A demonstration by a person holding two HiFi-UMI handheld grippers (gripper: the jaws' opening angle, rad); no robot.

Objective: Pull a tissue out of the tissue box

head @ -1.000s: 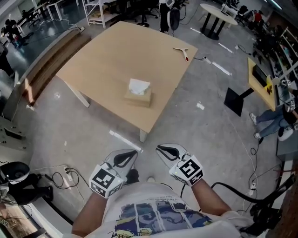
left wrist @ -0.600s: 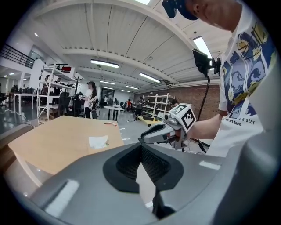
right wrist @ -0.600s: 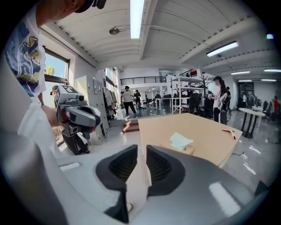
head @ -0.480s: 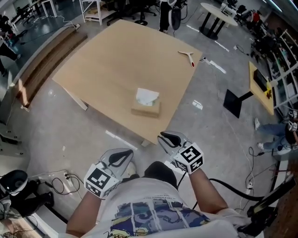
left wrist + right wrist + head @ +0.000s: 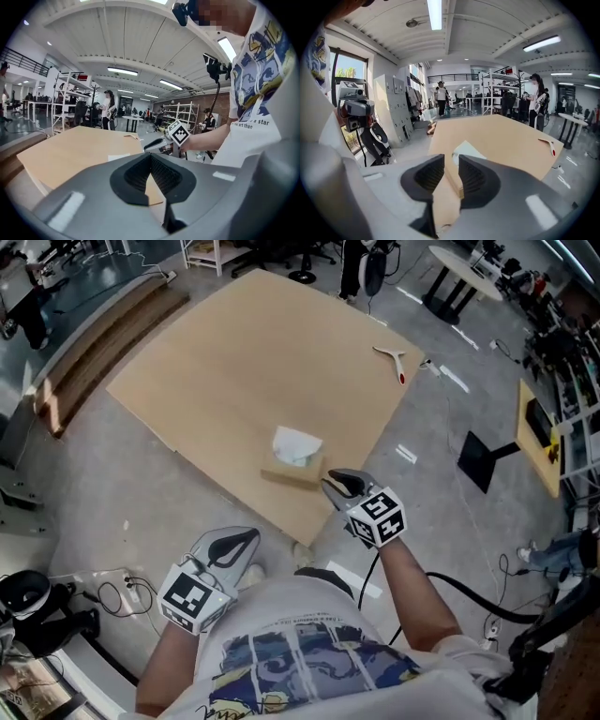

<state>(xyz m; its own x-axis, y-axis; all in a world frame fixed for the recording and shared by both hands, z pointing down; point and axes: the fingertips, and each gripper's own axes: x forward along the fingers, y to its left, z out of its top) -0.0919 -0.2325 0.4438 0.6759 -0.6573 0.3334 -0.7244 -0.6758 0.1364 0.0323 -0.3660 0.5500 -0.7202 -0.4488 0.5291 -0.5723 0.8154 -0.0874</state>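
A tan tissue box (image 5: 292, 468) with a white tissue (image 5: 296, 444) sticking out of its top sits near the front edge of the wooden table (image 5: 234, 352). My right gripper (image 5: 330, 481) is just right of the box, close to its near corner. It is open; its jaws have just been opening and nothing is between them. In the right gripper view (image 5: 451, 159) the tissue (image 5: 468, 149) shows just past the jaw tips. My left gripper (image 5: 249, 536) hangs over the floor short of the table, with its jaws (image 5: 150, 157) shut and empty.
A pale tool with a red tip (image 5: 392, 360) lies near the table's far right corner. On the floor are a black stand base (image 5: 483, 454) to the right and cables (image 5: 112, 587) at the left. People stand at shelves beyond the table.
Both grippers have moved forward toward the table. The right one went from over the floor to the table's front edge beside the tissue box. The left one trails behind.
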